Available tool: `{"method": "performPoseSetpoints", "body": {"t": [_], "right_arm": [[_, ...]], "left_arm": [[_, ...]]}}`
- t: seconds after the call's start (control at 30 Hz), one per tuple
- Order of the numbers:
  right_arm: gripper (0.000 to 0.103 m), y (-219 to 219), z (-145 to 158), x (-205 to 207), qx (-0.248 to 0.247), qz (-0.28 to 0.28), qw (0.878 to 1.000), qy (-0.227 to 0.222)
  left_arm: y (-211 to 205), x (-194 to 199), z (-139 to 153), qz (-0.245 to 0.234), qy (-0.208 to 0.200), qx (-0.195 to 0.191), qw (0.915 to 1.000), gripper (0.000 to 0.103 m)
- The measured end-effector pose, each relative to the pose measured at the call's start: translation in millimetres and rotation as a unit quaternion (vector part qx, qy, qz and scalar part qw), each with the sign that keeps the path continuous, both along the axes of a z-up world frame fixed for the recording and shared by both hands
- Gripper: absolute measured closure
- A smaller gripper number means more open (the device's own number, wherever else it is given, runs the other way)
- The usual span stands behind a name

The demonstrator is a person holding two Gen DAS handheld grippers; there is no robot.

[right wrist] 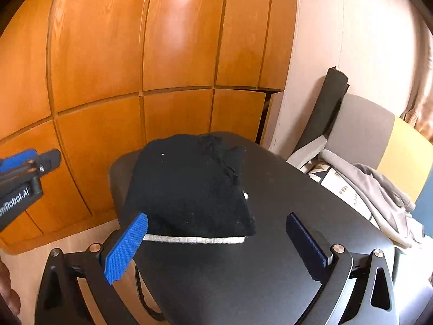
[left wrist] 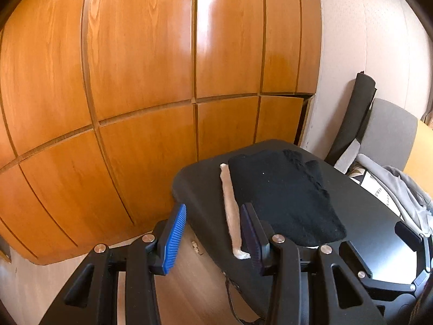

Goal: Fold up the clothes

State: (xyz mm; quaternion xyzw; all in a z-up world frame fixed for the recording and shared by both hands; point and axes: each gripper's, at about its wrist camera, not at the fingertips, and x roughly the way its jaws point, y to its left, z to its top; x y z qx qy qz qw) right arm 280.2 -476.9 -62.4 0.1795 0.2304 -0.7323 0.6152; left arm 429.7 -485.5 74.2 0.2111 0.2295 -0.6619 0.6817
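A black garment [left wrist: 284, 195] lies folded into a thick rectangle on a black table [left wrist: 365, 211], with a pale beige layer [left wrist: 231, 208] peeking out along one edge. My left gripper [left wrist: 213, 230] is open at the table's near left corner, its right finger beside the beige edge, nothing between the pads. In the right wrist view the black garment [right wrist: 189, 184] sits ahead on the table [right wrist: 284, 257], beige strip [right wrist: 194, 239] at its near edge. My right gripper [right wrist: 216, 246] is open just before it, holding nothing. The left gripper's tip [right wrist: 24, 168] shows at the far left.
Orange wooden cabinet doors [left wrist: 135, 67] stand behind the table. At the right lie a grey garment [right wrist: 379, 189], a grey chair back [right wrist: 362, 127], a dark rolled mat [right wrist: 324, 105] against the wall, and a patterned sheet. Wood floor [left wrist: 189, 284] lies below the table edge.
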Motion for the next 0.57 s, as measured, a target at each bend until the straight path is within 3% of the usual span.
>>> {"method": "performPoseSetpoints", "body": {"t": [0.23, 0.57], "right_arm": [[0.0, 0.3, -6.3, 1.2, 0.009, 0.003, 1.0, -0.006], [0.0, 6.5, -10.8, -0.7, 0.015, 0.006, 1.0, -0.009]], "left_arm": [[-9.6, -7.2, -7.9, -0.013, 0.012, 0.014, 0.9997, 0.06], [3.6, -16.0, -1.8, -0.019, -0.007, -0.02, 0.9996, 0.061]]}}
